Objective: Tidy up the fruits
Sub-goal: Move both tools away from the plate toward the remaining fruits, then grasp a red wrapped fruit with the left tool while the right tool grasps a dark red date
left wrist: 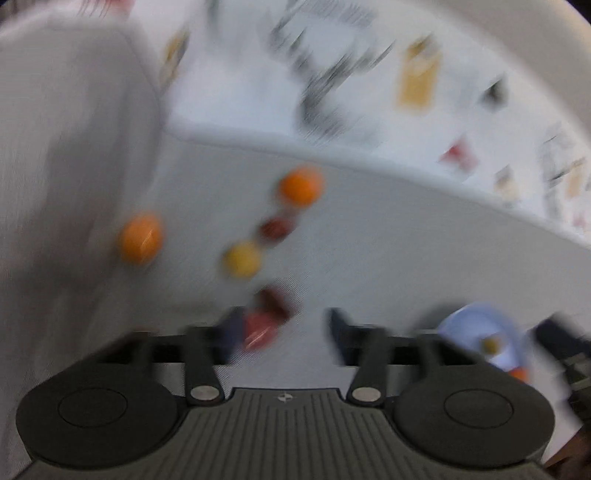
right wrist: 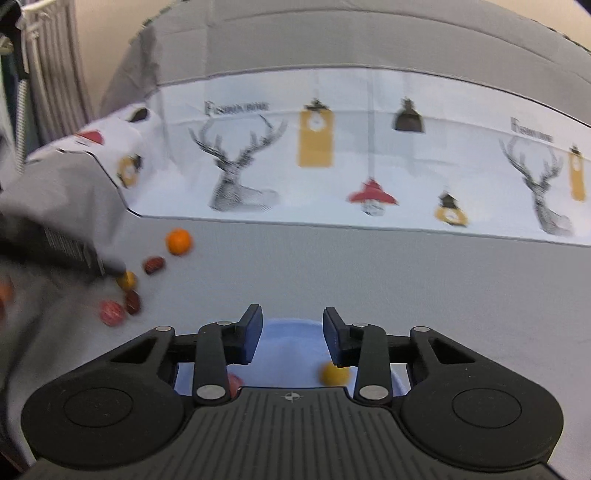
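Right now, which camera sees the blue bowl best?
The left wrist view: the bowl shows nearly whole, though blurred. In the right wrist view the gripper's body covers much of the bowl.

This looks like a room in a home. The work surface is a tabletop [right wrist: 369,280] under a plain grey cloth, with small loose fruits [right wrist: 179,241] scattered on it and a pale blue bowl [right wrist: 288,332] near the front edge. Behind it hangs or lies a white printed cloth [right wrist: 369,155] showing stag heads, yellow tags and hanging lamps, the sort of decorative fabric used as a household cover. Above that rises a large grey padded shape [right wrist: 369,40], possibly the back of a sofa, though that cannot be told for sure. At the far left stands a striped curtain or hanging fabric [right wrist: 55,66] against a cream wall [right wrist: 107,33].
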Motion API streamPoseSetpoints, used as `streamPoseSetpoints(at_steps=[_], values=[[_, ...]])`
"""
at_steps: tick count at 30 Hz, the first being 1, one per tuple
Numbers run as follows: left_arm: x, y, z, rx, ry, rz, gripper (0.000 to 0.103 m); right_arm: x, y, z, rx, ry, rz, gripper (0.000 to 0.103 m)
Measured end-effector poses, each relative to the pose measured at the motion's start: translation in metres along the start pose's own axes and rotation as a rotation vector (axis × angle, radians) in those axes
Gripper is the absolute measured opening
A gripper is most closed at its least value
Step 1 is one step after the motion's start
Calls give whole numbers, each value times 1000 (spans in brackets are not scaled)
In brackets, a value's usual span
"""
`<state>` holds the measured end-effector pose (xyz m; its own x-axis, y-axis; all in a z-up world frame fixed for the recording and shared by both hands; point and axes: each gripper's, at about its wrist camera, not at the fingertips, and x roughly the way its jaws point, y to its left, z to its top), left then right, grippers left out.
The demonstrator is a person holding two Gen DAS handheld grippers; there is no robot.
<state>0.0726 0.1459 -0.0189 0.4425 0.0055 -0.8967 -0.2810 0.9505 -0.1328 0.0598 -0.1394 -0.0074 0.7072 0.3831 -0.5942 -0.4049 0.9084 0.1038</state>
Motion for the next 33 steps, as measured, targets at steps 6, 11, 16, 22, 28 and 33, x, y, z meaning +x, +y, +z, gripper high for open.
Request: streamPoseSetpoints(at_steps=[6, 11, 16, 22, 28, 33], values=[[24, -4, 3, 98, 64, 0, 79, 24, 19, 15, 25, 7, 85, 39], [26, -1, -2, 111, 64, 37, 32, 49, 37, 24, 30, 24, 133, 39], [19, 29, 2, -27, 47, 52, 32, 71, 57, 30, 38, 51, 206, 39], [16, 75, 2, -270, 46, 92, 32, 107, 107, 27, -26, 134, 300, 40], [8, 86, 2, -339, 30, 112, 32, 136, 146, 26, -103, 199, 289, 58], [8, 85, 2, -357, 33, 98, 32, 157, 164, 23, -167, 276, 234, 58]])
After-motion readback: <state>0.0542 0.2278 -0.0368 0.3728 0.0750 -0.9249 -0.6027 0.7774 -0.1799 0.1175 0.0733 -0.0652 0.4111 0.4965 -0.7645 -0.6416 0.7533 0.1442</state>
